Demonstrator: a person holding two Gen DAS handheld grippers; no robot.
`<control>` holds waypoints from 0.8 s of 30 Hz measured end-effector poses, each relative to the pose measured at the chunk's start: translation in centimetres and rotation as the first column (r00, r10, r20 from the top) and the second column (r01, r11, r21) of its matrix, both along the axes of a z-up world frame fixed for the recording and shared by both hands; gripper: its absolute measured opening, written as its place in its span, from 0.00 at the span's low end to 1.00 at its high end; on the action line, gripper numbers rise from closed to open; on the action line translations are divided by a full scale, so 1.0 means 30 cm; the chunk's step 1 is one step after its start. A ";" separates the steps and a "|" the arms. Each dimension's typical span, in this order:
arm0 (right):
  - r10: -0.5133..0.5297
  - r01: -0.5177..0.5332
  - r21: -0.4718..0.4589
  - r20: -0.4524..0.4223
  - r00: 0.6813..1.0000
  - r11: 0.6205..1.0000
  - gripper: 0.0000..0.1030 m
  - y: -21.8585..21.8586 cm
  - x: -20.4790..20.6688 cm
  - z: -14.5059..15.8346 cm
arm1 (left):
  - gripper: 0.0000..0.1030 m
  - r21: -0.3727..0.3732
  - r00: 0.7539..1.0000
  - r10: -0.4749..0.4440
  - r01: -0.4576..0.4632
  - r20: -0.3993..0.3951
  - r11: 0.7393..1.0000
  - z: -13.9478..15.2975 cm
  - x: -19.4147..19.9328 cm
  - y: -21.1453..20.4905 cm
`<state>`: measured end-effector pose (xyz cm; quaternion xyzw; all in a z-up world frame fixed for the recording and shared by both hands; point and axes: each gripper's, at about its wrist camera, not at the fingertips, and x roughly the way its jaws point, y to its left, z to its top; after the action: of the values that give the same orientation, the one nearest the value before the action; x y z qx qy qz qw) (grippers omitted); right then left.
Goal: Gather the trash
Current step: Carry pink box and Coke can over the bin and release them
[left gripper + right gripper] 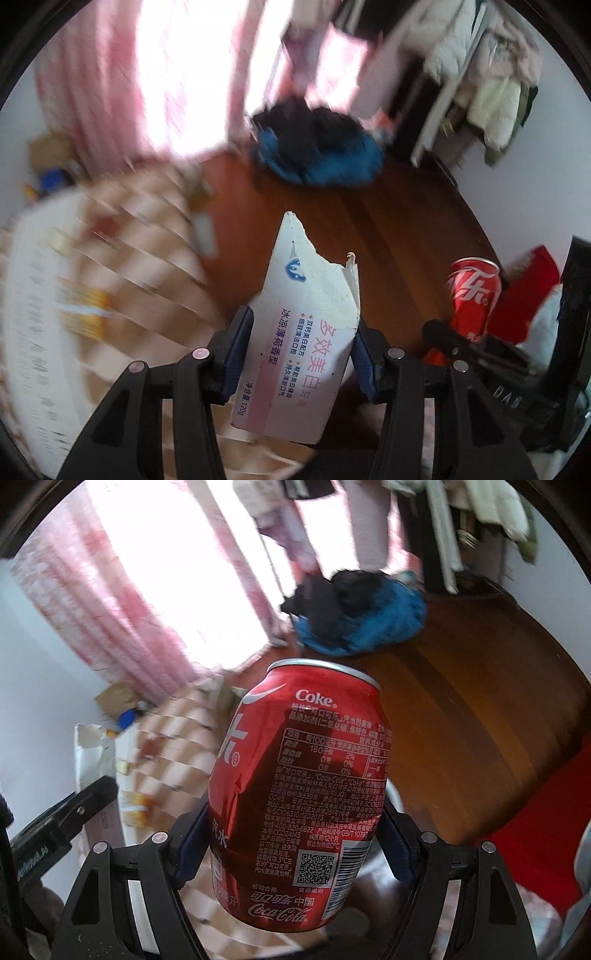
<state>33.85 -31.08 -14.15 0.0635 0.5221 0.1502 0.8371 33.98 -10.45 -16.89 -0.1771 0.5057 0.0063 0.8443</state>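
Observation:
My left gripper (301,350) is shut on a torn white and pink toothpaste box (301,332) and holds it in the air above the floor. My right gripper (295,834) is shut on a dented red Coca-Cola can (299,794), also held up. The can (474,295) and the right gripper show at the right of the left wrist view. The box's torn end (94,753) and the left gripper show at the left edge of the right wrist view.
A wooden floor (388,229) lies ahead with a blue and black pile of clothes (317,147). A bed with a checked cover (110,258) is at the left. Pink curtains (92,74) hang at the window. A clothes rack (480,74) stands at the right, red cloth (532,284) beside the can.

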 end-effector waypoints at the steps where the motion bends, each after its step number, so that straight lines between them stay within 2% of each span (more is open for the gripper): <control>1: -0.010 0.009 -0.008 -0.020 1.000 1.000 0.79 -0.033 0.013 -0.035 | 0.45 -0.028 0.999 -0.014 0.013 -0.032 1.000 -0.047 0.034 -0.023; 4: -0.031 0.028 -0.024 -0.099 0.995 0.999 0.79 -0.130 0.057 -0.162 | 0.45 -0.060 0.992 -0.042 0.035 -0.120 0.998 -0.185 0.121 -0.088; 9: -0.052 0.046 -0.032 -0.231 0.972 0.998 0.79 -0.213 0.128 -0.390 | 0.47 -0.064 0.970 -0.058 0.044 -0.234 0.997 -0.367 0.252 -0.131; 13: -0.053 0.044 -0.038 -0.304 0.951 0.998 0.79 -0.233 0.171 -0.540 | 0.49 -0.024 0.958 -0.036 0.030 -0.286 0.999 -0.451 0.306 -0.112; 18: -0.022 0.005 -0.049 -0.359 0.933 0.999 0.79 -0.170 0.230 -0.686 | 0.50 0.017 0.946 0.012 -0.007 -0.324 1.000 -0.518 0.281 -0.087; 20: 0.011 -0.040 -0.065 -0.391 0.920 0.997 0.79 -0.125 0.252 -0.744 | 0.69 0.037 0.943 0.027 -0.016 -0.332 0.999 -0.530 0.269 -0.075; 21: 0.030 -0.062 -0.067 -0.405 0.914 0.996 0.79 -0.108 0.260 -0.768 | 0.85 0.043 0.941 0.036 -0.023 -0.336 0.999 -0.532 0.259 -0.067; 22: 0.045 -0.082 -0.072 -0.411 0.911 0.994 0.80 -0.093 0.262 -0.782 | 0.90 0.046 0.941 0.040 -0.026 -0.337 0.999 -0.531 0.253 -0.063; 24: 0.064 -0.110 -0.090 -0.412 0.909 0.990 0.83 -0.065 0.264 -0.796 | 0.90 0.075 0.939 0.052 -0.028 -0.340 0.997 -0.535 0.244 -0.063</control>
<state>41.76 -33.03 -38.02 0.0231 0.6950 0.1415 0.7046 41.29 -12.34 -32.94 -0.1543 0.6402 0.0714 0.7492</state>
